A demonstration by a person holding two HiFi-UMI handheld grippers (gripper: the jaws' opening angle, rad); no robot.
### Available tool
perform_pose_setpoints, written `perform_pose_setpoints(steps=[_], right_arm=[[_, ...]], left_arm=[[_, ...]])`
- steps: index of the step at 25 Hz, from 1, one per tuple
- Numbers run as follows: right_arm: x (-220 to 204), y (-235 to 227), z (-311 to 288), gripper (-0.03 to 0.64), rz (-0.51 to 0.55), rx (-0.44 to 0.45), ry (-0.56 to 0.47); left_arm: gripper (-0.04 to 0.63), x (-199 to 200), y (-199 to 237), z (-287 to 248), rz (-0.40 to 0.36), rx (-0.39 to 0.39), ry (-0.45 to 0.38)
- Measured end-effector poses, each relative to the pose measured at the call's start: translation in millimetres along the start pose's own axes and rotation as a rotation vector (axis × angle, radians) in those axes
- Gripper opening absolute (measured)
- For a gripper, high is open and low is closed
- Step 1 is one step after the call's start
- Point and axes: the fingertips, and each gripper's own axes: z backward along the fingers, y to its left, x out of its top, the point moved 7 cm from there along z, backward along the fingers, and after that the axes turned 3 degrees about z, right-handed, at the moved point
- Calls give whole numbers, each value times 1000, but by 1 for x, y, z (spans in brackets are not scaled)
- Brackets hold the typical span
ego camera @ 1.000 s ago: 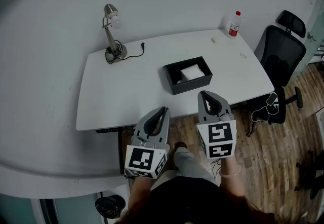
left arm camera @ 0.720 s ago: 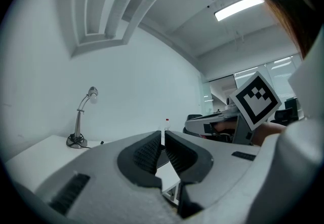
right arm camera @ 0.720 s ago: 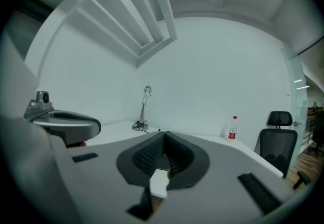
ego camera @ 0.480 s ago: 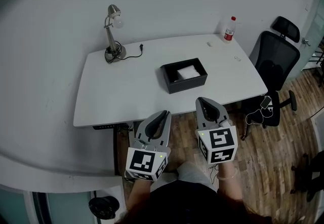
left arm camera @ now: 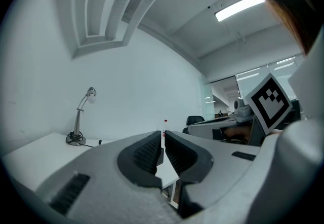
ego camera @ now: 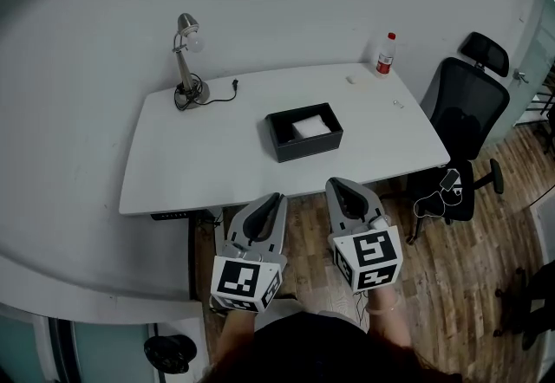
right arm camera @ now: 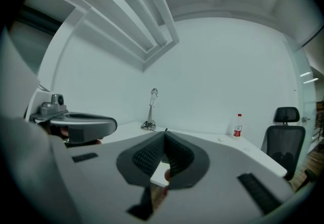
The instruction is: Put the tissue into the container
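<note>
A black open container [ego camera: 279, 140] stands at the middle of the white table [ego camera: 199, 165], and a white folded tissue [ego camera: 310, 126] lies inside it. Both grippers hang in front of the table's near edge, above the wooden floor and apart from the container. My left gripper [ego camera: 276, 197] has its jaws together with nothing between them, which also shows in the left gripper view [left arm camera: 162, 135]. The right gripper [ego camera: 336, 185] is shut and empty too, and in the right gripper view [right arm camera: 164, 135] it points toward the table.
A desk lamp [ego camera: 184, 61] with its cable stands at the table's far left corner. A red-capped bottle [ego camera: 384, 55] stands at the far right. A black office chair [ego camera: 466, 108] is beside the table's right end. Wooden floor [ego camera: 451, 286] lies below the grippers.
Both grippers have drawn back from the table's front edge toward the person, still shut. The table and container look farther away. The tissue has stayed in the container.
</note>
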Motion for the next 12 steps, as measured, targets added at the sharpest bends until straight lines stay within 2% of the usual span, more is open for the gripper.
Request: perform_pose_setpoints(steps=[12], right_arm=[[-12, -12, 42, 19, 60, 15, 2]], left_arm=[[41, -1, -49, 17, -15, 43, 25]])
